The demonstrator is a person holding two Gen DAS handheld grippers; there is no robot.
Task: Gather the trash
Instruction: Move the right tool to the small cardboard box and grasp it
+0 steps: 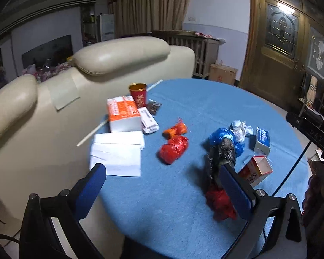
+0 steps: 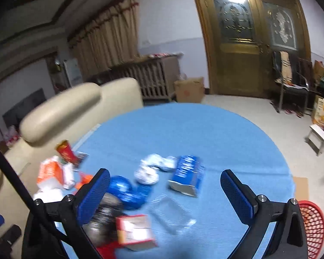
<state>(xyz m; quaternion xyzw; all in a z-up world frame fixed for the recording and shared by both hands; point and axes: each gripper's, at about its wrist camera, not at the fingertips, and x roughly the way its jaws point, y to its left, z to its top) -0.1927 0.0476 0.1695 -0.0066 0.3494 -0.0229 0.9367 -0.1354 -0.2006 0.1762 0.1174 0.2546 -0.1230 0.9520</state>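
Note:
Trash lies scattered on a round table with a blue cloth [image 1: 183,205]. In the left wrist view I see a crumpled red bag [image 1: 173,149], an orange wrapper [image 1: 175,129], a blue bag [image 1: 223,137], a dark crumpled bag [image 1: 221,157], white crumpled paper [image 1: 240,129], a blue-white box [image 1: 262,141] and a red-white box [image 1: 256,169]. My left gripper [image 1: 165,191] is open above the table's near edge, holding nothing. My right gripper [image 2: 165,194] is open too, over the blue-white box [image 2: 186,176], a clear plastic tray [image 2: 171,214] and the red-white box [image 2: 135,231]. This view is blurred.
A red cup [image 1: 138,94], an orange-white tissue pack [image 1: 123,114] and white napkins [image 1: 116,153] sit at the table's left. A beige sofa [image 1: 75,90] stands against that side. A red mesh basket [image 2: 313,228] is on the floor at lower right. A wooden door [image 2: 237,43] is behind.

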